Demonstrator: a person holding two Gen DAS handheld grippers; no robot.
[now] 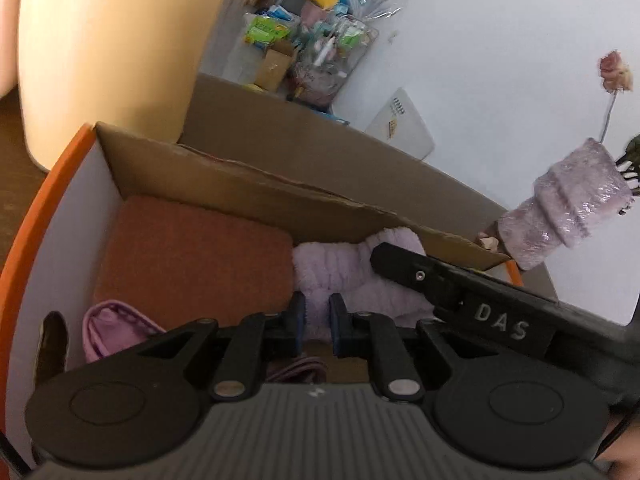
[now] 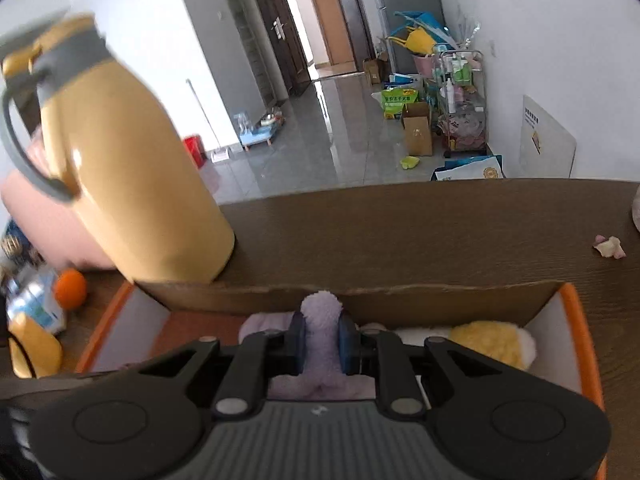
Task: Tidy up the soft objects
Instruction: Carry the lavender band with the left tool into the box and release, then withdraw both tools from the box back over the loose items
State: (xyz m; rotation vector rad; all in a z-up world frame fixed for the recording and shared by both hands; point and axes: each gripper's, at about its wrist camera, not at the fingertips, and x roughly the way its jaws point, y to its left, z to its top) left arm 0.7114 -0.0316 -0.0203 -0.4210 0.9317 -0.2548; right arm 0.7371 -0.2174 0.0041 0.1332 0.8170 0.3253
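While the lilac plush cloth (image 2: 322, 334) is clamped by the right gripper (image 2: 322, 344) over the cardboard box (image 2: 440, 300), the left gripper (image 1: 317, 322) is held beside it with fingers slightly apart, gripping nothing.

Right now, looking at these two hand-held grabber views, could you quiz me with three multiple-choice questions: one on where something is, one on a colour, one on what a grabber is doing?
1. Where does the big yellow jug stand?
A. Inside the box
B. On the table behind the cardboard box
C. On the floor

2. What colour is the flat pad lying in the box?
A. Rust orange
B. Green
C. White

3. What is the right gripper doing?
A. Open and holding nothing
B. Clamped on the jug handle
C. Shut on the lilac plush cloth

Answers: 1 B, its base sits on the wood just past the box's back wall. 2 A, the left view shows it rust orange. 3 C, the plush fills the gap between both pads.
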